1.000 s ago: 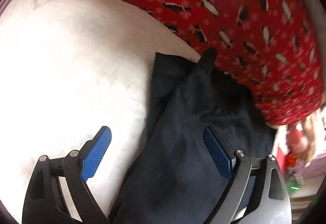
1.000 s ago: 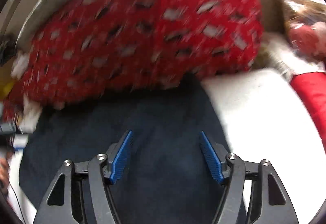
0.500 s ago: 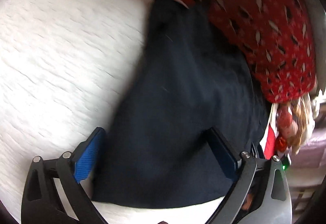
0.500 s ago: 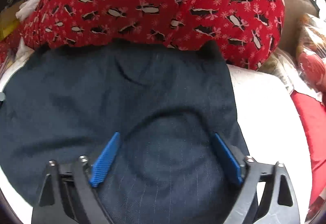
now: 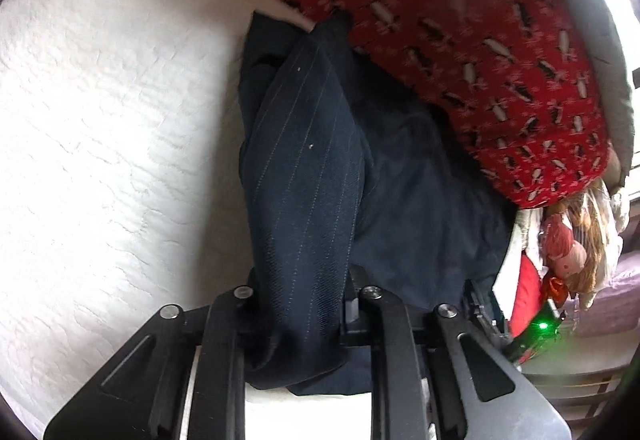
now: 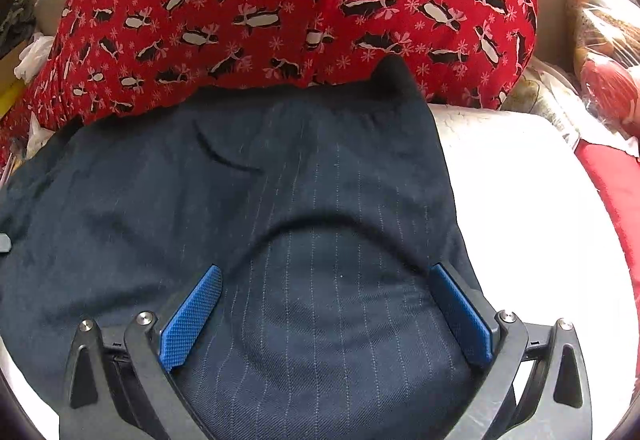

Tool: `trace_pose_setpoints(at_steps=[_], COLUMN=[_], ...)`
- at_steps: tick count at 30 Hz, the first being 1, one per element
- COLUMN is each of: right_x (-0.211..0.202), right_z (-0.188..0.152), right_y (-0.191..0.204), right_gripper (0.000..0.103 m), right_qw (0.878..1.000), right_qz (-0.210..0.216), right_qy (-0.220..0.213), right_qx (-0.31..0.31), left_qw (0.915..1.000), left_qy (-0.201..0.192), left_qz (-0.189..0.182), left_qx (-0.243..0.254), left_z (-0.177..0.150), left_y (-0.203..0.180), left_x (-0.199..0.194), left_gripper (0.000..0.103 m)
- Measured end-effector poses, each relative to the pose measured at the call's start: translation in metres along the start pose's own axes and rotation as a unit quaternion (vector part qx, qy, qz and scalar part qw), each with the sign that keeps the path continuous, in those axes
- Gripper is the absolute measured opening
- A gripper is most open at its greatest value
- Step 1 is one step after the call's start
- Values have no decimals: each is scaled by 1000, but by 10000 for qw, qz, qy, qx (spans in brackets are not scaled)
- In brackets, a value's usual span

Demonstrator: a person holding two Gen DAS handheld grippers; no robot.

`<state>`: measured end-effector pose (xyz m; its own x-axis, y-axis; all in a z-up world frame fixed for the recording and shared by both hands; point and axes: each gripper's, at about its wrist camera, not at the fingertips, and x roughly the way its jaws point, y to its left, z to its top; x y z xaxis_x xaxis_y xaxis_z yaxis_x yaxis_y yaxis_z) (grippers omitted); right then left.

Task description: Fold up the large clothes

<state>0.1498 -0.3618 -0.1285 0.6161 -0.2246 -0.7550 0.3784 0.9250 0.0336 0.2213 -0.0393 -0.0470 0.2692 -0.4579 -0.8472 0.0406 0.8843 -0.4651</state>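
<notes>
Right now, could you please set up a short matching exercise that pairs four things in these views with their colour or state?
Things:
1. left gripper
2. right gripper
3. blanket
4. mattress

States:
A. white, quilted
B. open, fingers either side of a hump in the trousers
C. red, penguin print
D. shut on a bunched fold of trousers

Pairs: 1-D, 2-B, 3-C, 4-A

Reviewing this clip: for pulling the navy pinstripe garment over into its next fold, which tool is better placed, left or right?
Left. The left tool is already shut on a bunched edge of the navy garment; the right tool sits open over flat cloth, gripping nothing.
</notes>
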Motion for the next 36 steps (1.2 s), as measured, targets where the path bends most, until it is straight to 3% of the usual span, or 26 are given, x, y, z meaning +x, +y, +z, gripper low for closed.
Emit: trace_pose_setpoints(at_steps=[8, 17, 22, 28, 33, 36], right_x=[-1, -13, -32, -49, -31, -31], right_z=[1, 0, -8, -25, -28, -28], right_y=[0, -7, -28, -44, -67, -69], right_gripper=[102, 103, 103, 103, 103, 103], right_qw=[10000, 9999, 9998, 9969, 9981, 9974], right_qz=[17, -22, 9, -504, 125, 199], right_qy=[40, 112, -175, -606, -255, -311], right_qx=[29, -20, 86, -26, 552, 620], left_qw=[9980, 9951, 9928, 9928, 9934, 9921], left_qy=[-302, -312, -258, -86, 28, 191], left_qz=[-2, -166, -232, -199, -152, -32], left_qx=[547, 924, 1146, 1180, 1140, 1241], left_z=[-7, -25, -34, -43, -48, -55], left_y=[-58, -113, -148, -168, -183, -194], left_x=[-22, -25, -18, 0, 15, 34], left_gripper=[12, 11, 10, 10, 10, 10])
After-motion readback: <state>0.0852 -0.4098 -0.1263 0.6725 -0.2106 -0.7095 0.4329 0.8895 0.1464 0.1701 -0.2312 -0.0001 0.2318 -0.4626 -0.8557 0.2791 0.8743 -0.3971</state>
